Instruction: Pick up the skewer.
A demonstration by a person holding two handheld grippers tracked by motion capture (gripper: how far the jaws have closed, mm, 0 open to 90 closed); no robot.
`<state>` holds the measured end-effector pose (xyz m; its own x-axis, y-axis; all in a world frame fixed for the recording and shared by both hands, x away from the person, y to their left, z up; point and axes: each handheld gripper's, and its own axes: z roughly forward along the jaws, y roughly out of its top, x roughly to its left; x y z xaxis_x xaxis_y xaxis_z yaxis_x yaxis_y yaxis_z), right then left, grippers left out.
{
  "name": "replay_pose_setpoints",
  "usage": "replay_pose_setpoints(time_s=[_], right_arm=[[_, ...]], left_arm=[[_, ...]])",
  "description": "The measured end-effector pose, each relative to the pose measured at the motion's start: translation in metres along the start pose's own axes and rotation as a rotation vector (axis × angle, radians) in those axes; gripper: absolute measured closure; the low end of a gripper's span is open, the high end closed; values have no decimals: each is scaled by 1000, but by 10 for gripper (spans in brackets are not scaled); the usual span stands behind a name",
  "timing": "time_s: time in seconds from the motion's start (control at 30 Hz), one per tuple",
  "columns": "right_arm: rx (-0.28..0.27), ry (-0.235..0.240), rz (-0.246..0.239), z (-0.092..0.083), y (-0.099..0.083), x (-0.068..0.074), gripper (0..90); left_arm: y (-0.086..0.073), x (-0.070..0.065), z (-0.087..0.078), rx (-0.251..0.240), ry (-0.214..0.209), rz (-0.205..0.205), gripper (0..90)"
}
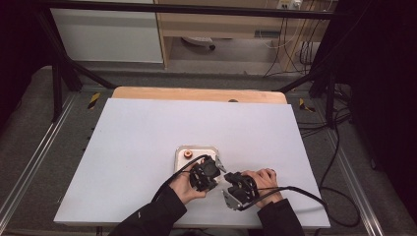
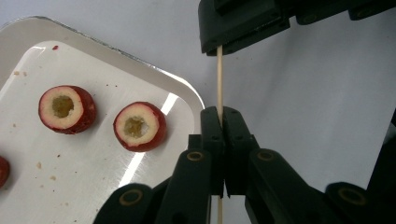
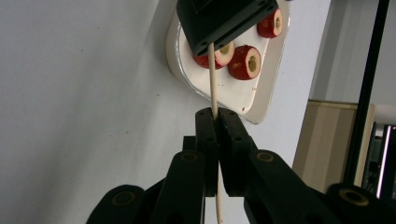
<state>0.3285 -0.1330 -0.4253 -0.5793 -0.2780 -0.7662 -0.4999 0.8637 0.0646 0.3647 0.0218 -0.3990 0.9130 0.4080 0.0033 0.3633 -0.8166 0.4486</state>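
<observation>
High view: both grippers meet near the tray [image 1: 180, 153]. Left gripper [image 2: 223, 116] and right gripper [image 3: 215, 116] are each clamped tight on one skewer [image 2: 219, 79], spanning between them above the table [image 1: 123, 147].

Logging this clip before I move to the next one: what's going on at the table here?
A person holds a thin wooden skewer between two hand-held tools. The left tool and the right tool are both shut on it, one toward each end. Beside them a small white tray carries cored red fruits with hollow centres. None is on the skewer yet, so threading has probably not started.
</observation>
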Motion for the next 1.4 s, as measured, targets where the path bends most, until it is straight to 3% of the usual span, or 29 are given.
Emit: replay_pose_setpoints(time_s=[0.1,0.17,0.2,0.3,0.37,0.5,0.6,0.63,0.67,0.7,0.8,0.83,0.87,0.93,1.1,1.23,1.4], right_arm=[[12,-14,68,-1,-2,-2,784],[25,-25,135,-2,-5,-4,645],[40,-30,199,-2,-8,-6,614],[1,-57,368,-6,-17,-9,477],[-12,-73,516,-8,-24,-10,385],[-11,-29,780,-9,-38,-10,280],[7,13,912,-6,-47,-7,240],[12,24,958,-5,-49,-5,214],[16,30,998,-4,-52,-4,194],[28,45,1054,-3,-54,-3,178],[42,86,1145,-1,-61,-2,126],[42,86,1145,-1,-61,-2,126],[36,109,1188,-1,-64,-1,102],[31,115,1201,-2,-65,-2,95],[-20,147,1309,-5,-66,-9,54],[-38,163,1340,-5,-63,-15,32],[-50,202,1396,-5,-52,-33,29]], left_arm=[[-2,0,-1,-3,16,8,887],[-9,2,-4,-21,31,-3,887],[-12,3,-6,-24,39,-2,887],[-25,8,-10,-42,65,-21,886],[-33,12,-15,-55,80,-33,886],[-52,19,-24,-112,110,-77,886],[-61,21,-29,-153,124,-109,885],[-70,23,-33,-189,134,-141,885],[-70,23,-33,-189,134,-141,885],[-80,24,-37,-227,150,-167,885],[-92,25,-40,-264,170,-195,884],[-95,25,-41,-275,178,-204,884],[-101,26,-43,-298,184,-226,884],[-110,27,-45,-329,199,-255,884],[-127,31,-49,-390,228,-314,884],[-135,33,-53,-422,237,-331,884],[-141,33,-55,-457,246,-340,884]])
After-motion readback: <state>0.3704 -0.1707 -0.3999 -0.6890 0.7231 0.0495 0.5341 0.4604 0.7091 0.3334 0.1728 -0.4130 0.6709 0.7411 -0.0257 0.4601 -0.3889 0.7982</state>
